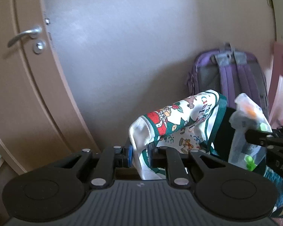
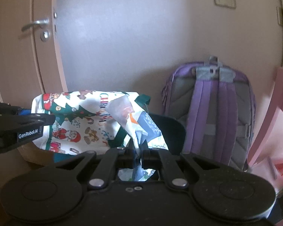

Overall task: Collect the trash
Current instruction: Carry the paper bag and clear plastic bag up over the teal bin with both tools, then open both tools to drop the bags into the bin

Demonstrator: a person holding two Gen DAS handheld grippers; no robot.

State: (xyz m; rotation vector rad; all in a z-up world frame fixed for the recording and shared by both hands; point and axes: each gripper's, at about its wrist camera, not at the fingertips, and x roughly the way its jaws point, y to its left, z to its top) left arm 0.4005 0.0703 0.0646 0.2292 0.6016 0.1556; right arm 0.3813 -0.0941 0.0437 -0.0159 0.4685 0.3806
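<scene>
My left gripper (image 1: 139, 155) is clamped on the white edge of the bag (image 1: 179, 124), a cloth tote printed with Christmas figures and trimmed in green, and holds that edge up so the cloth folds over above my fingers. My right gripper (image 2: 138, 155) is pinched on a wrapper (image 2: 135, 120), a crumpled clear-and-white plastic piece with orange and blue print, which stands up from my fingers and trails down behind them. In the left view the wrapper (image 1: 249, 124) sits just right of the bag's green strap, at the dark opening of the bag, with my right gripper (image 1: 254, 137) reaching in from the right edge. In the right view the bag (image 2: 75, 124) lies left of the wrapper, and my left gripper (image 2: 47, 119) comes in from the left against the bag's side. I cannot tell what is inside the bag; its mouth shows only as a dark shape behind the wrapper. A purple backpack (image 2: 213, 113) stands upright against the wall (image 2: 132, 37) to the right, near the bag but apart from it. A door (image 1: 24, 79) is on the left, with bare wall between it and the backpack. A pink frame (image 2: 277, 101) edges the far right.
</scene>
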